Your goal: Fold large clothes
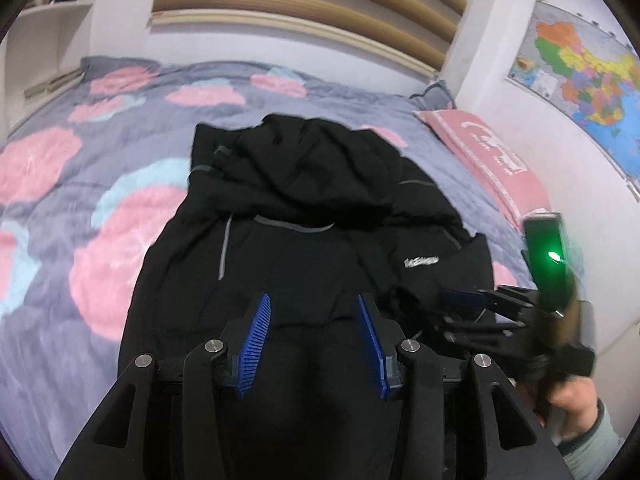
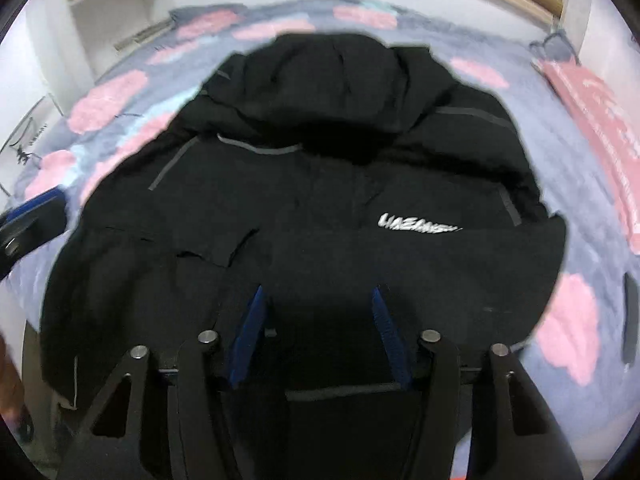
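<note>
Two grippers hang over one black hooded jacket (image 1: 304, 216) spread on a bed, both tilted down toward the fabric. The left gripper (image 1: 314, 320) has its blue-padded fingers (image 1: 256, 344) parted, with nothing between them; the jacket's lower body lies directly under and ahead of the tips, and whether the pads brush the cloth cannot be told. To its right, near the jacket's edge, the right gripper (image 1: 472, 302) comes in sideways, held by a hand (image 1: 576, 404) in a pale green sleeve (image 1: 596, 440), a green light glowing on its body.

In the right wrist view the right gripper (image 2: 318, 316) also stands apart, blue pads (image 2: 248, 340) clear of each other, no cloth pinched; the jacket (image 2: 320, 160) fills the space ahead, hood farthest away. The left gripper (image 2: 28, 220) shows at the far left, beside the jacket's sleeve edge.

White slanted lettering (image 2: 418, 222) sits on the chest ahead and right of the right gripper's tips; it is blurred, roughly "UAZANSU", not surely legible. Grey seam tape runs along the shoulders. A pink pillow (image 1: 492, 160) with white print lies beyond on the right, its writing unreadable, on the grey bedspread (image 1: 80, 160) with pink blotches. A coloured map (image 1: 588, 68) hangs on the wall.
</note>
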A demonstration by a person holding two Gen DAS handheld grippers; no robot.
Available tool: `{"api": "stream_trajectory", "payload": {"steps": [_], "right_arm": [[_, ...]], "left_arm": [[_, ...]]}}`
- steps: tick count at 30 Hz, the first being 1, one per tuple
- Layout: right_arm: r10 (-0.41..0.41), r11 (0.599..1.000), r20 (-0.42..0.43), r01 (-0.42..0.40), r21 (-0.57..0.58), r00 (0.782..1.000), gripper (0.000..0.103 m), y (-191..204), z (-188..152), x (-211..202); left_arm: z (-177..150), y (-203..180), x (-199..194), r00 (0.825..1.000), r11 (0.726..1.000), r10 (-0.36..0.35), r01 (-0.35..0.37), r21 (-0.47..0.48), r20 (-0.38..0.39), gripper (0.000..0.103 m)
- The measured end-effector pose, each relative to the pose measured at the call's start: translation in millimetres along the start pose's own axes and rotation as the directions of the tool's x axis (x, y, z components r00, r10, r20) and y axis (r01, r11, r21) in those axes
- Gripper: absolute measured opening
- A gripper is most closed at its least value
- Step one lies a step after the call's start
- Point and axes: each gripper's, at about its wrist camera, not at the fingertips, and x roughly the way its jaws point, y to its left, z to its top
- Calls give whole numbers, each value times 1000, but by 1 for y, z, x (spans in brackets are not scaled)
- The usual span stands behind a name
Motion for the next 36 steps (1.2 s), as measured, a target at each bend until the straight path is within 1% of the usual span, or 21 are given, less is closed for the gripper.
{"api": "stream_trajectory", "payload": {"steps": [1, 2, 3, 6, 10, 12, 14, 15, 17, 19, 23, 25, 26, 27, 28, 29, 30, 32, 33, 35, 36], "right_arm": [[-25, 1000, -6, 25, -6, 1000, 40, 2, 1, 7], [-44, 999, 0, 44, -17, 999, 30, 5, 1, 11], [-59, 998, 9, 59, -21, 998, 24, 6, 1, 10], [-97, 995, 59, 99, -22, 994, 18, 2, -6, -6], [-153, 988, 123, 155, -8, 981, 15, -23, -25, -47], [-193, 981, 143, 194, 3, 971, 14, -39, -36, -67], [-257, 966, 154, 257, 17, 954, 13, -61, -53, -88], [-273, 962, 149, 273, 25, 950, 13, -69, -59, -94], [-315, 949, 122, 310, 55, 941, 13, -96, -80, -108], [-370, 928, 75, 365, 75, 926, 13, -121, -98, -114], [-424, 897, -19, 422, 132, 906, 13, -176, -134, -134], [-443, 880, -34, 442, 173, 896, 17, -198, -147, -151], [-455, 869, -32, 452, 200, 890, 22, -208, -150, -160], [-458, 865, -19, 451, 221, 889, 22, -213, -150, -170], [-448, 869, -2, 436, 234, 894, 22, -215, -147, -176], [-413, 887, 38, 393, 243, 910, 22, -211, -137, -184], [-392, 899, 60, 368, 239, 918, 22, -207, -130, -188], [-305, 942, 141, 276, 191, 942, 22, -178, -97, -195], [-275, 954, 169, 247, 169, 946, 22, -167, -87, -196], [-196, 979, 244, 177, 96, 950, 23, -125, -51, -195], [-167, 985, 259, 152, 77, 951, 25, -113, -41, -194]], "left_arm": [[-3, 4, 1, 1000, 1000, 7, -7, -6, -4, 45], [-5, 8, 2, 1000, 1000, 14, -14, -11, -7, 45], [-7, 12, 3, 1000, 1000, 21, -21, -16, -10, 45], [-12, 23, 5, 999, 999, 28, -29, -40, -18, 45], [-16, 36, 6, 999, 997, 36, -38, -64, -28, 45], [-16, 37, 7, 999, 998, 27, -29, -59, -30, 45], [-15, 34, 7, 1000, 999, 19, -20, -45, -22, 45], [-15, 32, 7, 1000, 999, 17, -18, -41, -20, 45], [-14, 29, 9, 1000, 999, 7, -7, -37, -20, 45], [-13, 25, 14, 1000, 1000, 0, 0, -28, -27, 45], [-12, 19, 20, 999, 1000, 0, 0, -17, -38, 45], [-11, 18, 21, 999, 1000, -4, 3, -17, -40, 45], [-11, 18, 22, 999, 1000, -1, 0, -16, -39, 45], [-10, 18, 22, 999, 1000, 6, -6, -17, -39, 45], [-9, 19, 23, 999, 1000, 12, -13, -22, -39, 45], [-8, 20, 23, 999, 999, 14, -15, -29, -39, 45], [-6, 21, 24, 999, 999, 12, -14, -42, -36, 45], [-4, 18, 24, 999, 998, -7, 5, -60, -31, 45], [-3, 15, 25, 999, 998, -19, 17, -61, -31, 45], [-3, 2, 27, 999, 999, -21, 20, -30, -37, 45], [-4, -4, 28, 999, 1000, -16, 16, -11, -41, 45]]}}
